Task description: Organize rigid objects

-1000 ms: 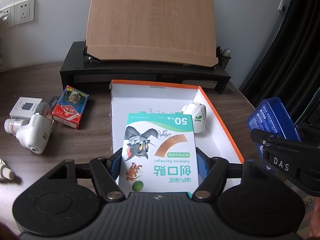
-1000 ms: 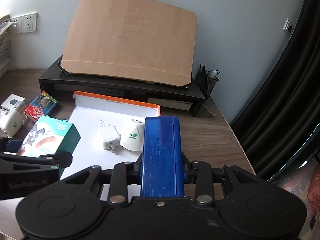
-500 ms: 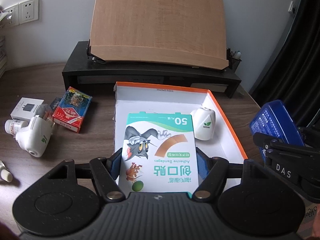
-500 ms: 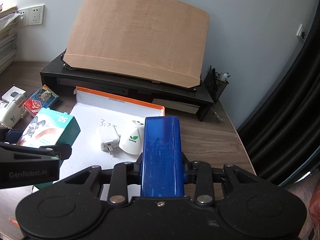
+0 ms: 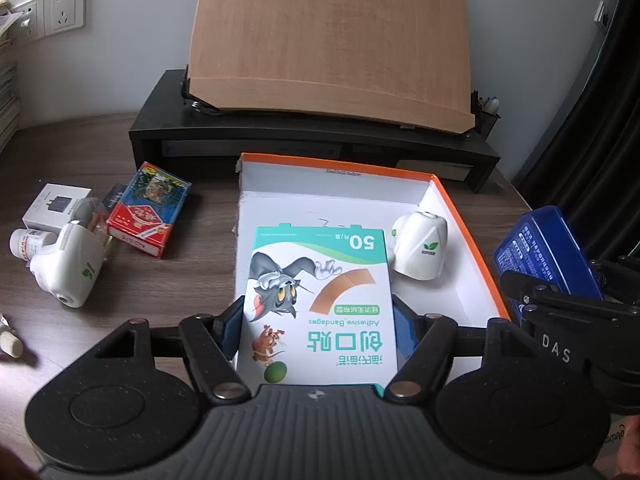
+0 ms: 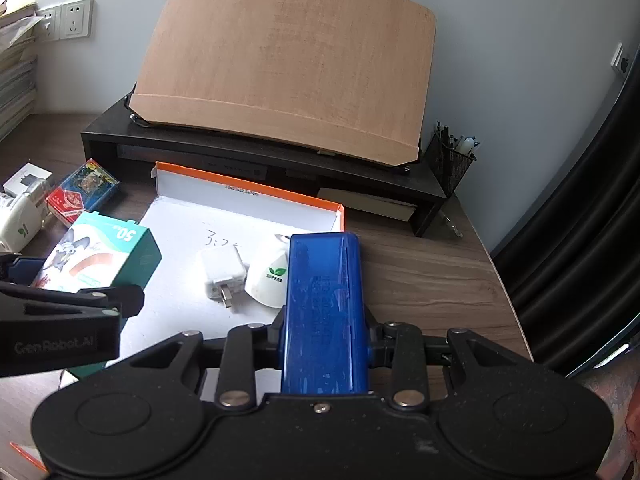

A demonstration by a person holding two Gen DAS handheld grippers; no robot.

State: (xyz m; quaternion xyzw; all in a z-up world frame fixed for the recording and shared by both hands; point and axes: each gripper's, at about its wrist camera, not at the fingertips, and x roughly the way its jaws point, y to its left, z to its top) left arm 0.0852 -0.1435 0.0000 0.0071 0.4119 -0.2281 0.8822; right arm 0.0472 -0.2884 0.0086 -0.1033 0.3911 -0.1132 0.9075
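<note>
Change: over the last second both of your grippers rose and pulled back slightly from the orange-rimmed box; more of its white floor showed, and nothing was released.
Meaning: I judge both items were yet to be placed, so the task was midway, with only two things in the box.
Far left: at 9 o'clock in the left view lay a white charger box, a small white bottle, a white leaf-logo plug-in device and a red-and-blue card pack, all outside the box and waiting for you.
Left gripper: closed on the adhesive bandage box, held above the near-left part of the box.
Box contents: a white USB charger just beside a second white leaf-logo device, toward 12 o'clock in the right view.
Right gripper: clamped on the blue plastic case, over the box's right edge.
Obstacles: those two white items took the middle; your grippers were close together, so you risked a bump when lowering.
Behind: a black desk riser carrying a tilted wooden board, and a mesh pen holder at 2 o'clock.
</note>
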